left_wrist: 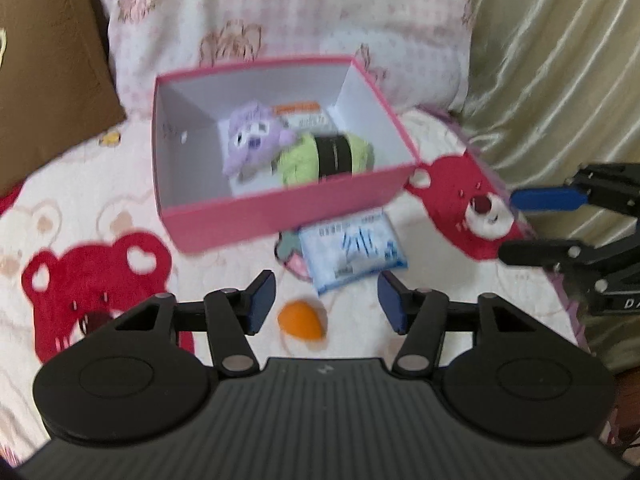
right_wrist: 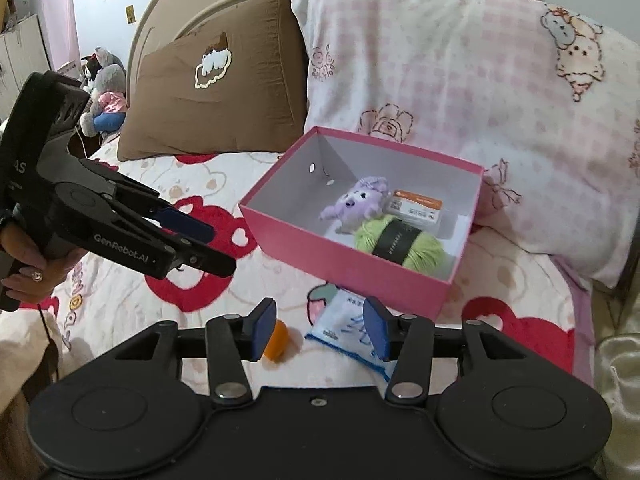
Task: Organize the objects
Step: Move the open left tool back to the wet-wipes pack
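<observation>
A pink box (left_wrist: 280,216) (right_wrist: 360,276) stands open on the bear-print bedspread. Inside it lie a purple plush toy (left_wrist: 252,140) (right_wrist: 360,204), a green yarn ball with a black band (left_wrist: 328,156) (right_wrist: 400,240) and a small orange-and-white carton (left_wrist: 304,114) (right_wrist: 416,206). In front of the box lie a blue-and-white packet (left_wrist: 352,248) (right_wrist: 340,316) and an orange egg-shaped sponge (left_wrist: 302,320) (right_wrist: 278,338). My left gripper (left_wrist: 326,300) (right_wrist: 216,246) hovers open above the sponge. My right gripper (right_wrist: 320,328) (left_wrist: 510,224) is open too, over the sponge and packet. Neither holds anything.
A pink-checked pillow (right_wrist: 460,80) leans behind the box, with a brown pillow (right_wrist: 216,92) to its left against the headboard. Stuffed toys (right_wrist: 104,88) sit beyond the bed's far left. Shiny beige cloth (left_wrist: 560,80) lies along the bed's right edge.
</observation>
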Demonstrator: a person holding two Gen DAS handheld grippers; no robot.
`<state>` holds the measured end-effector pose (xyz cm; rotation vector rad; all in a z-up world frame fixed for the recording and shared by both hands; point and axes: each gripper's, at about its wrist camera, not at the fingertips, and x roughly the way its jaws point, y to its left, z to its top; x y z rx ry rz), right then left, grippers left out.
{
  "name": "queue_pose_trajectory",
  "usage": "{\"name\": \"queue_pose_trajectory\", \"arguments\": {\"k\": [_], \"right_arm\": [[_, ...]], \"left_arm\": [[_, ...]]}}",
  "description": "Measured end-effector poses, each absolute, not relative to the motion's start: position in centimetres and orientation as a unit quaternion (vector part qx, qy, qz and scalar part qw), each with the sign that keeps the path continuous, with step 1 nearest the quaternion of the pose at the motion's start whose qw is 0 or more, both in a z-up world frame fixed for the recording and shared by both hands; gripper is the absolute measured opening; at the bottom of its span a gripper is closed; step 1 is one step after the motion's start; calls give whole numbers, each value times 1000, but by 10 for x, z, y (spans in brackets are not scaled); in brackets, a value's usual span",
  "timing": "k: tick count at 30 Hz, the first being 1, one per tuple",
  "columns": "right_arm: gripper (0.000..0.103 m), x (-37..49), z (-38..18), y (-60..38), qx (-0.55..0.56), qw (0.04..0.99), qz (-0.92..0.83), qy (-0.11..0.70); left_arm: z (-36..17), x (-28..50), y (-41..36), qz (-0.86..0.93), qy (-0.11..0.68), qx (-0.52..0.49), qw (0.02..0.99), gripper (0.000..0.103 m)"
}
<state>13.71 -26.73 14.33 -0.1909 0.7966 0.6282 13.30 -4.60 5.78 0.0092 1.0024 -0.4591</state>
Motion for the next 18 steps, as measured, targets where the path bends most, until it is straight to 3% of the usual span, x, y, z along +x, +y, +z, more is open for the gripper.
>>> {"name": "queue_pose_trajectory", "arguments": {"k": [5, 10, 18], "right_arm": [[65, 119, 135, -276, -94, 875, 293, 373], [86, 103, 118, -275, -114, 880, 285, 362], [90, 104, 82, -281, -89, 883, 292, 356]], "left_arm": [[49, 111, -52, -209, 480, -12, 852, 61], [35, 98, -63, -207, 474, -32, 855, 69], [14, 99, -72, -198, 477, -44, 855, 83]]}}
